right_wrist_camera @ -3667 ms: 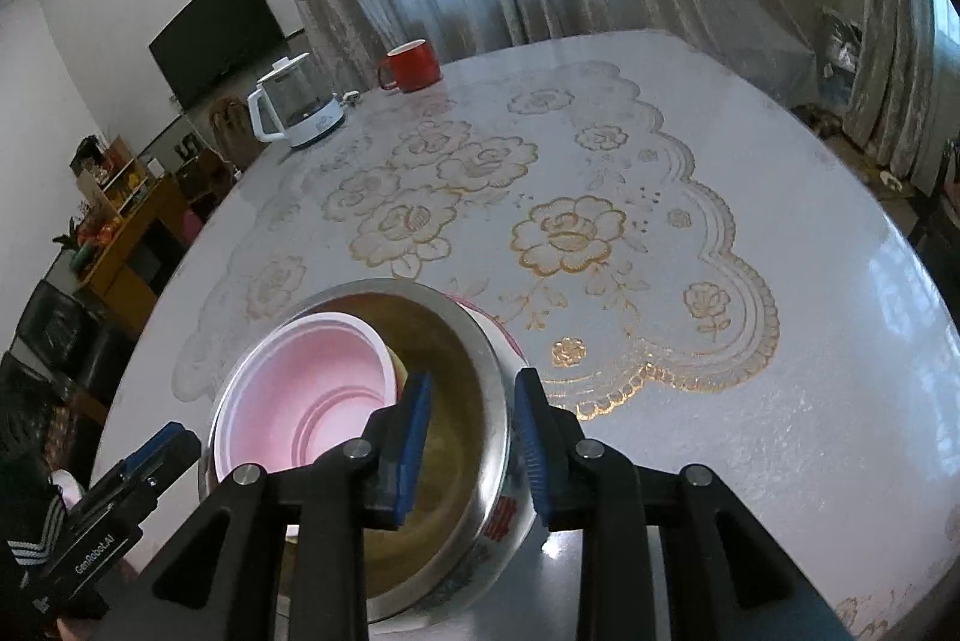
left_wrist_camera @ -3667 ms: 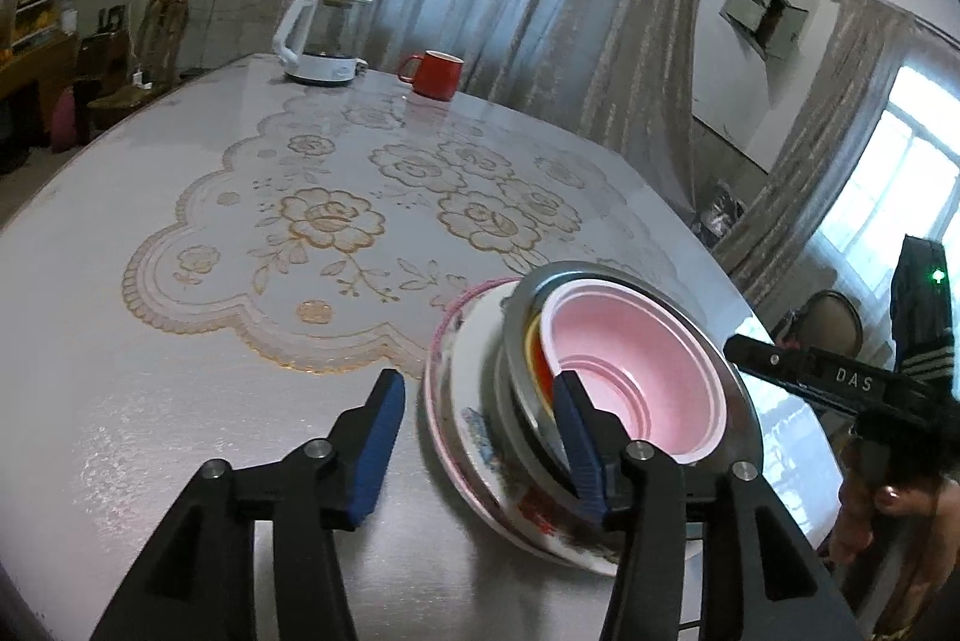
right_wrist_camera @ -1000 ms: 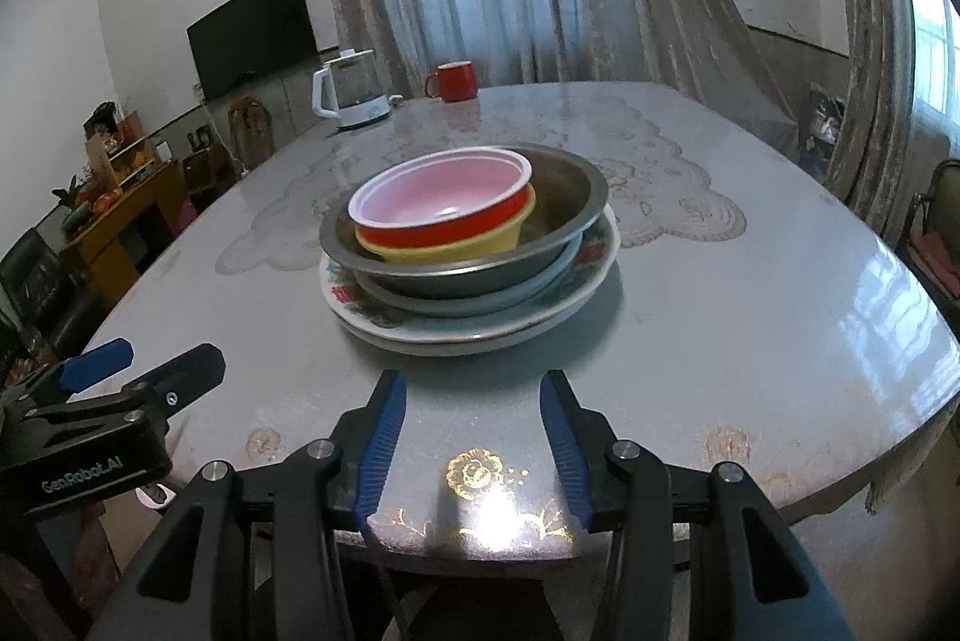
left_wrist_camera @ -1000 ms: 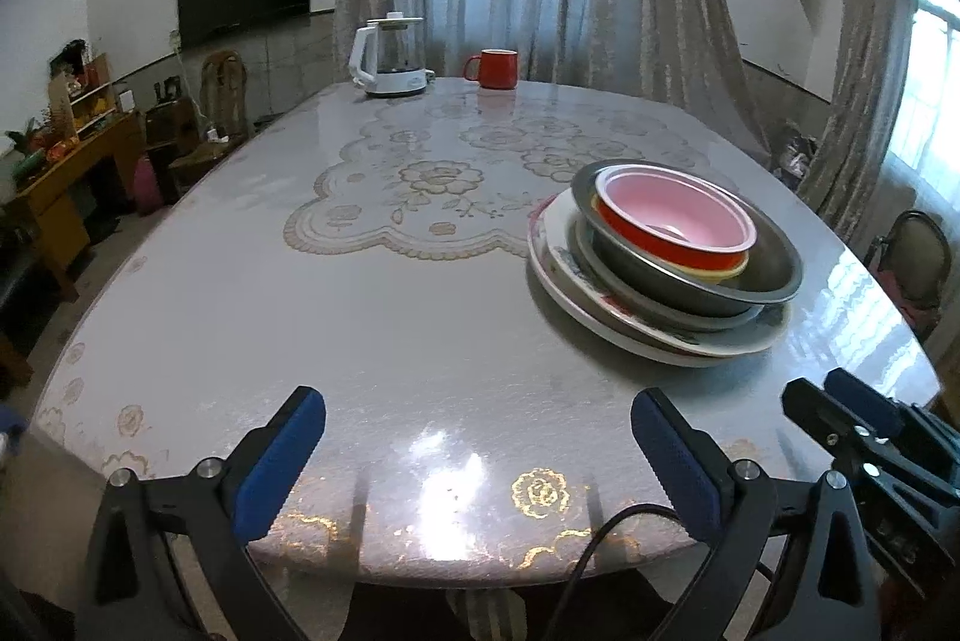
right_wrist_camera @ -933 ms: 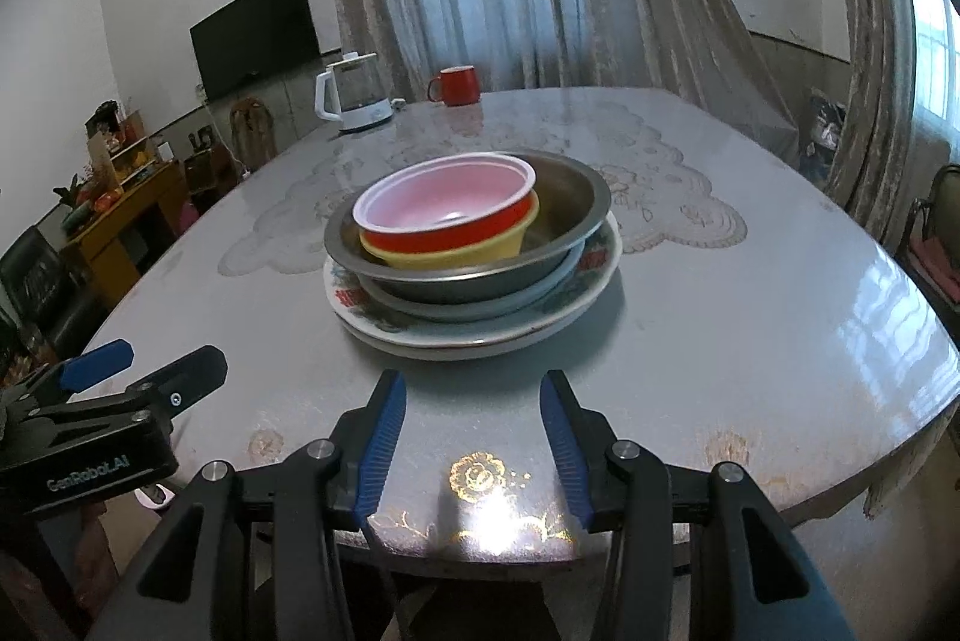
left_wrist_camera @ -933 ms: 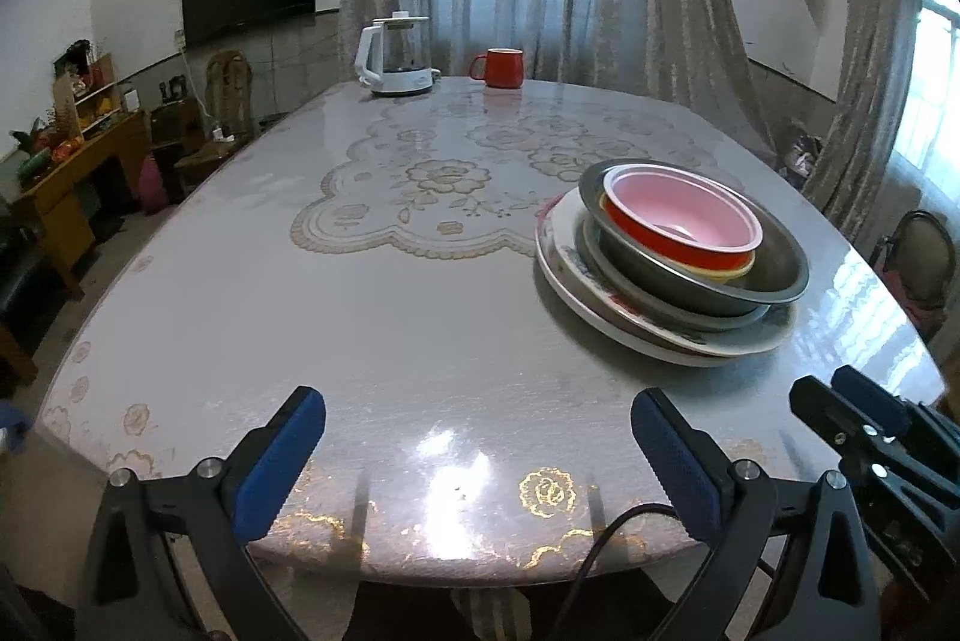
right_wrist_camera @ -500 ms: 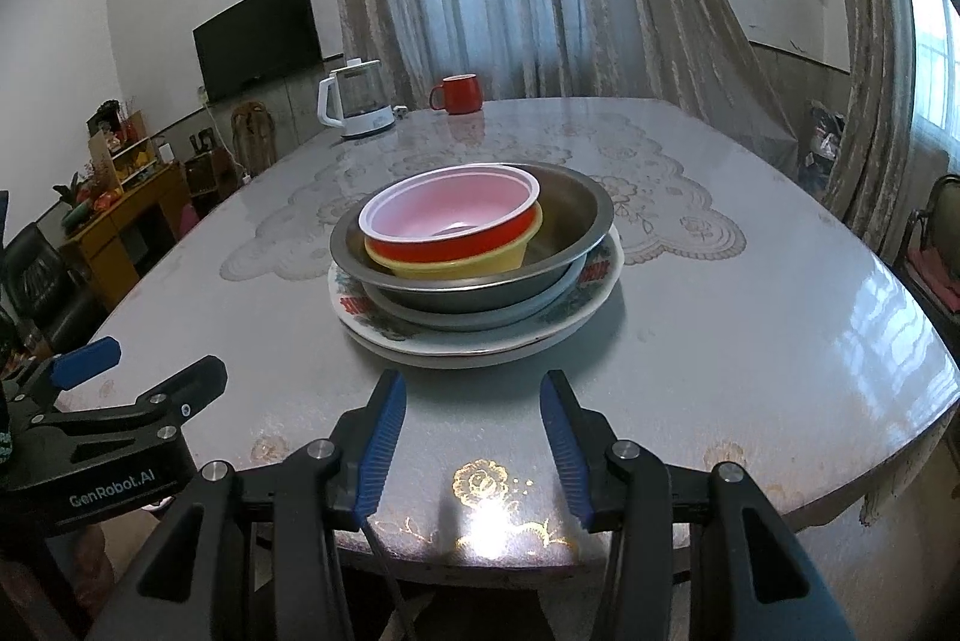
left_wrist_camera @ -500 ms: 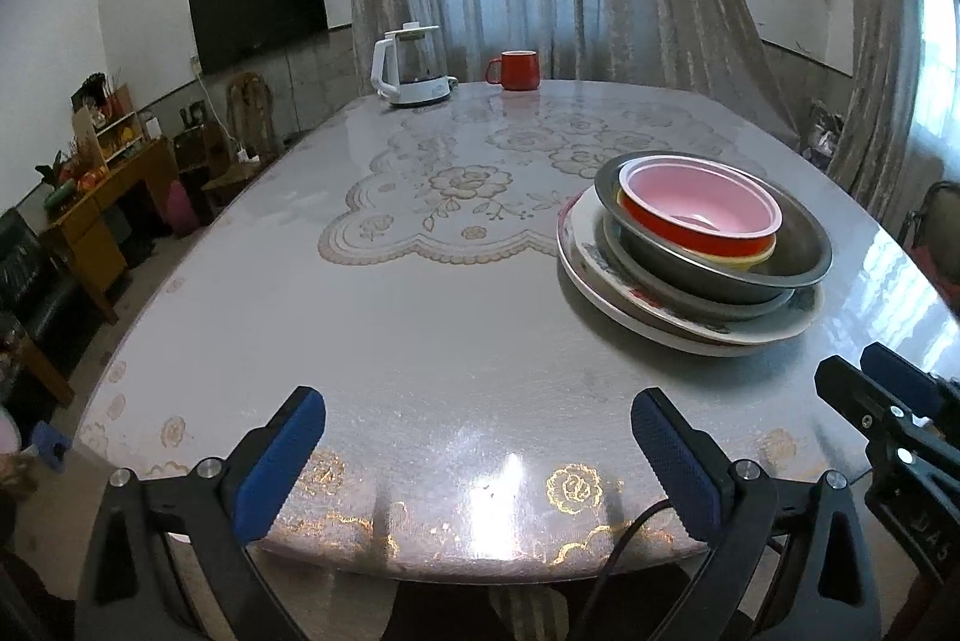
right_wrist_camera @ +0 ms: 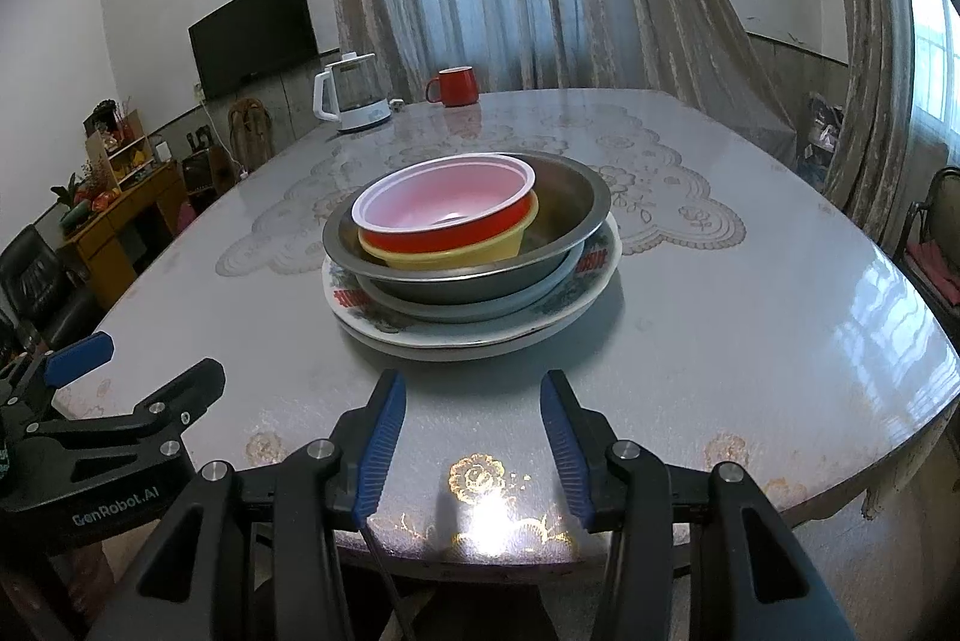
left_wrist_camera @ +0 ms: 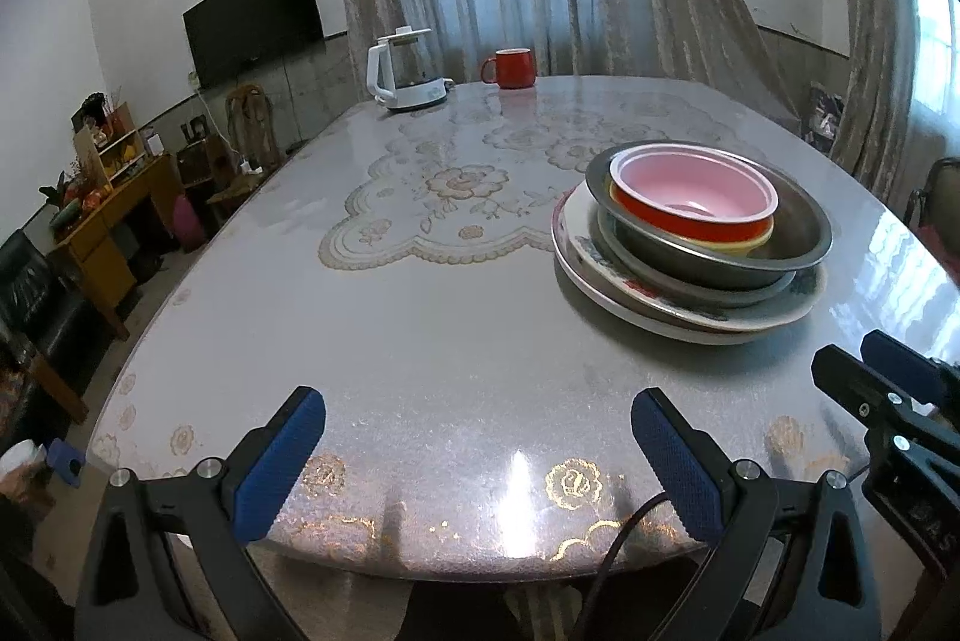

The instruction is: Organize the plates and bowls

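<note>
Both grippers hang over the near edge of the table [right_wrist_camera: 750, 341] with nothing between their blue pads: the left gripper [left_wrist_camera: 477, 437] fills the bottom of its own view with its jaws spread wide, and the right gripper [right_wrist_camera: 473, 428] sits at the bottom centre of its view with a narrower gap, partly open. Neither touches the dishes. In the right wrist view the stack stands at centre frame, well apart from the fingertips: a flowered plate [right_wrist_camera: 591, 281] at the bottom, a grey plate [right_wrist_camera: 510, 302] on it, a metal bowl [right_wrist_camera: 570, 209] in that, then a yellow bowl [right_wrist_camera: 456, 251] and a red bowl [right_wrist_camera: 450, 221] with a pink inside nested on top. Far back, in the upper middle, stand a white kettle [right_wrist_camera: 351, 101] and a red mug [right_wrist_camera: 456, 87].
</note>
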{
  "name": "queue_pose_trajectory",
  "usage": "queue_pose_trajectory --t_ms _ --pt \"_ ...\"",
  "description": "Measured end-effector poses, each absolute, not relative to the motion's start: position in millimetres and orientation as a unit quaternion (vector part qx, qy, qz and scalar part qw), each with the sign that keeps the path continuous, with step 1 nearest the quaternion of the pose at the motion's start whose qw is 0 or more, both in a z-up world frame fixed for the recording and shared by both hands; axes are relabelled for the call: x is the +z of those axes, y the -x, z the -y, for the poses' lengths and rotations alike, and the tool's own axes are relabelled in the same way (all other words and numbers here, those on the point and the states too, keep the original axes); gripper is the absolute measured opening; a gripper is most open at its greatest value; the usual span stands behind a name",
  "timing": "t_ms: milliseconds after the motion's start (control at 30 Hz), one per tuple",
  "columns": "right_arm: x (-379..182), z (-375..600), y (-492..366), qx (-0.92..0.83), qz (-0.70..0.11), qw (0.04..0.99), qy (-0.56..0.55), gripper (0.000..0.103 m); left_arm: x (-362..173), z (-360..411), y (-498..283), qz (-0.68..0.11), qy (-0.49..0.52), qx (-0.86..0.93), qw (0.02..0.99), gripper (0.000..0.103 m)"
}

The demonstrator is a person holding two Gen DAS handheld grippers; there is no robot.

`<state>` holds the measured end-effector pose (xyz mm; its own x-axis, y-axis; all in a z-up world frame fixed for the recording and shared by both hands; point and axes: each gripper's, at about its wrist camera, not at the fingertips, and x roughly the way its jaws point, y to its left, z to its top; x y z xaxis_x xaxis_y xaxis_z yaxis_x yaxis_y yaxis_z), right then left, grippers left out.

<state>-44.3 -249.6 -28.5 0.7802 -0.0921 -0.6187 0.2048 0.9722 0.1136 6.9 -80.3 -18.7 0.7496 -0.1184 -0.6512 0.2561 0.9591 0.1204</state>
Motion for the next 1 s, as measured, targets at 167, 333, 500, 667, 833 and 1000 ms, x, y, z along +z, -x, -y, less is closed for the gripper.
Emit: queue_pose_trajectory --t_ms 167,333,500,667,833,1000 --pt "-29.3 249.9 44.1 -0.08 -0.323 0.939 -0.087 0.047 -23.1 79.6 -10.6 -0.354 -0.095 -0.102 0.925 0.103" --pt "-31.2 250.5 43.6 -0.08 -0.326 0.938 -0.089 0.047 -25.0 78.8 -11.5 -0.36 -0.093 -0.102 0.923 0.103" --pt "-32.1 250.3 43.4 -0.08 -0.328 0.937 -0.088 0.047 -25.5 78.6 -12.4 -0.36 -0.091 -0.105 0.923 0.103" --pt "-32.1 250.1 42.8 -0.079 -0.329 0.937 -0.088 0.047 -26.3 79.9 -12.1 -0.359 -0.089 -0.114 0.922 0.103" --pt "-33.5 250.9 41.1 -0.078 -0.332 0.936 -0.09 0.047 -28.6 82.1 -16.0 -0.37 -0.082 -0.126 0.917 0.103" --pt "-35.6 254.5 39.2 -0.077 -0.334 0.934 -0.095 0.047 -31.5 82.8 -22.1 -0.379 -0.075 -0.128 0.913 0.103"
